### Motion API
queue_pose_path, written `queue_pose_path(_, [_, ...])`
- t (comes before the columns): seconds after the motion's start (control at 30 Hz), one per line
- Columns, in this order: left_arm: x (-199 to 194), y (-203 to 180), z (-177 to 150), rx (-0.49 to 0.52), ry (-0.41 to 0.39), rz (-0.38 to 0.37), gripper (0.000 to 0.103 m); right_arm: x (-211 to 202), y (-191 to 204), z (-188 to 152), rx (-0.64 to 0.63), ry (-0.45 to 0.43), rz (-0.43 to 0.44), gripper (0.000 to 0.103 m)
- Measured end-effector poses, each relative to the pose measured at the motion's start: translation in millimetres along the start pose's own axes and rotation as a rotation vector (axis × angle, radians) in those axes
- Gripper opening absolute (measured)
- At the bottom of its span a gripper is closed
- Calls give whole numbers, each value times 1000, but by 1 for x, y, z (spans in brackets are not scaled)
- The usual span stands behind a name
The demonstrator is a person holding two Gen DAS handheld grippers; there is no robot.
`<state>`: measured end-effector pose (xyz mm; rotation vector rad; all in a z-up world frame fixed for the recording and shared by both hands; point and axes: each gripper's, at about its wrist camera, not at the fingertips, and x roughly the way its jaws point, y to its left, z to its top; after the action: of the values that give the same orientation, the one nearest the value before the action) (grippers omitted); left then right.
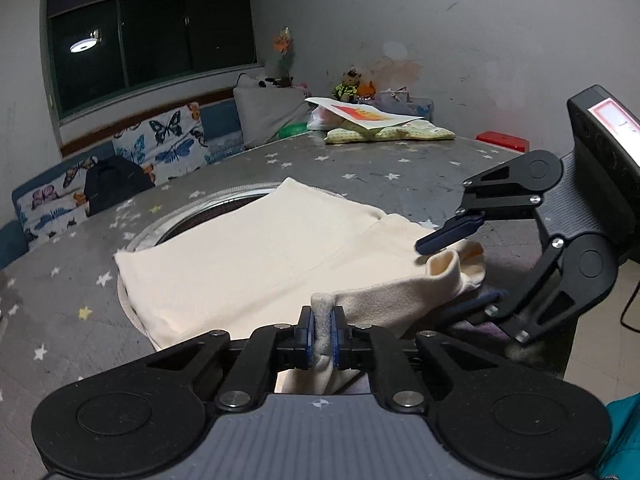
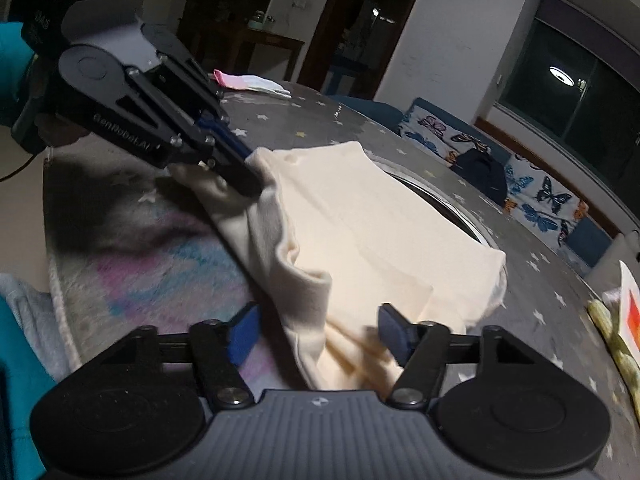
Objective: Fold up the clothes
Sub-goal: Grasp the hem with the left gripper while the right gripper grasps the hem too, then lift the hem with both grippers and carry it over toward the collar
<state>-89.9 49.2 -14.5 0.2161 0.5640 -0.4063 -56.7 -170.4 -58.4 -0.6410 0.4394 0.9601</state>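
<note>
A cream garment (image 1: 256, 256) lies spread on the grey star-patterned table (image 1: 360, 168). At its near edge my left gripper (image 1: 322, 330) is shut on a bunched fold of it, the fabric squeezed between the blue pads. In the right wrist view the left gripper (image 2: 250, 170) pinches the garment's (image 2: 360, 220) far-left corner. My right gripper (image 2: 320, 332) stands open around a hanging fold at the near corner, with a gap beside the left pad (image 2: 244, 334). In the left wrist view the right gripper (image 1: 460, 272) straddles a rolled edge of the cloth.
A round metal rim (image 1: 224, 204) shows under the garment. At the table's far side lie a yellow-green cloth (image 1: 392, 134) under a sheet of paper, a red box (image 1: 502, 140) and toys. Butterfly cushions (image 1: 168, 140) line the window wall. A pastel fluffy mat (image 2: 152, 264) covers the near edge.
</note>
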Motion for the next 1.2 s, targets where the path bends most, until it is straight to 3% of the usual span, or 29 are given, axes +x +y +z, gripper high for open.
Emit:
queue_pose_path(0.03, [-1,0,-1,-1,-2,-5,10,2,-2,1,3,-1,12,46])
queue_pose_path(0.13, [-6,-3,-7,17,-1,-8,15,5,-6,0,16,4,38,36])
queue_pose_path(0.23, [-12,-9,-15,58,3,1,26,5,-10,-1,42,11,64,28])
queue_pose_path(0.37, [-16,-18,-27,135,17,16,45,5,-11,-1,71,11,69,24])
queue_pose_path(0.4, [-16,-20,-30,160,23,26,46,4,-11,-1,73,10,67,24])
queue_pose_path(0.6, [-13,-28,-42,243,37,61,44,3,-9,-2,73,12,50,24])
queue_pose_path(0.63, [-11,-27,-41,241,37,56,40,3,-9,-3,76,11,47,24])
queue_pose_path(0.7, [-8,-25,-39,223,45,38,17,3,-8,-3,78,8,42,21])
queue_pose_path(0.77, [-6,-23,-37,197,46,28,12,2,-7,-2,82,3,39,15])
queue_pose_path(0.93, [-20,-17,-32,133,7,13,10,-6,-4,1,88,-8,41,11])
queue_pose_path(1.2, [-51,-27,-25,121,-29,-12,10,-35,7,11,73,-39,60,11])
